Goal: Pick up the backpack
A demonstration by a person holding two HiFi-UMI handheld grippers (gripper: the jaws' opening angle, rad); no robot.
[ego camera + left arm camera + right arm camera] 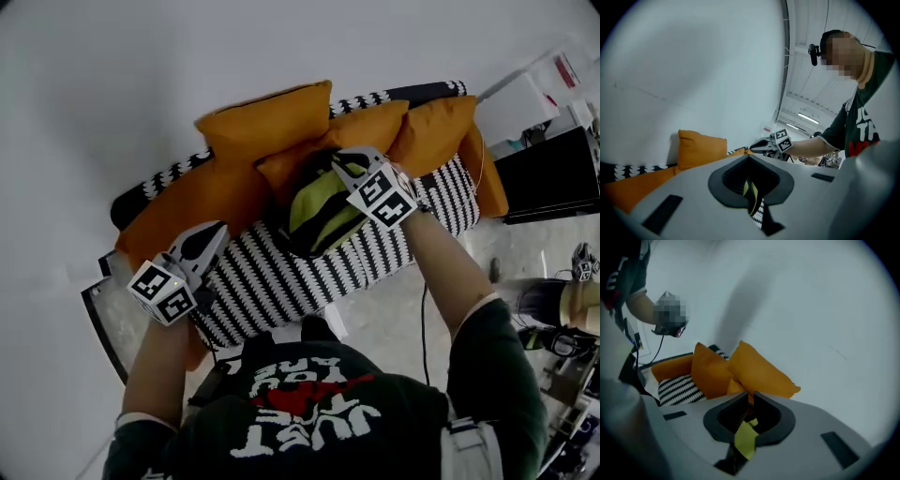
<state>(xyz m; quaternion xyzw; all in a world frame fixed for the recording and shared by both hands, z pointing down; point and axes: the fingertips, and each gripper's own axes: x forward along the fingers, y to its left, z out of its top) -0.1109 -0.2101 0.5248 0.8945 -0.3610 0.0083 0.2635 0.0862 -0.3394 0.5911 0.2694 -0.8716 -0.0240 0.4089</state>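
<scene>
Your right hand-held gripper (330, 161) hangs closed and empty just over the black-and-lime backpack (314, 217), which looks soft, floppy and light: open and pinch its top fold beneath your tips

Looks steeply down on a black-and-white striped sofa (281, 281), lined along its back with orange cushions (267, 122). Finds a black and yellow-green backpack (314, 220) lying on the seat, leaning against the middle cushions. Holds the right tongs (336, 161) at the backpack's top, marker cube turned toward the camera; touching or just above, cannot tell. Holds the left tongs (217, 231) over the seat's left end, jaws drawn together, well apart from the backpack. Takes in a dark shirt (319, 412) with white and red print at the bottom, a black cabinet (553, 173) and grey floor (394, 319) at the right.
</scene>
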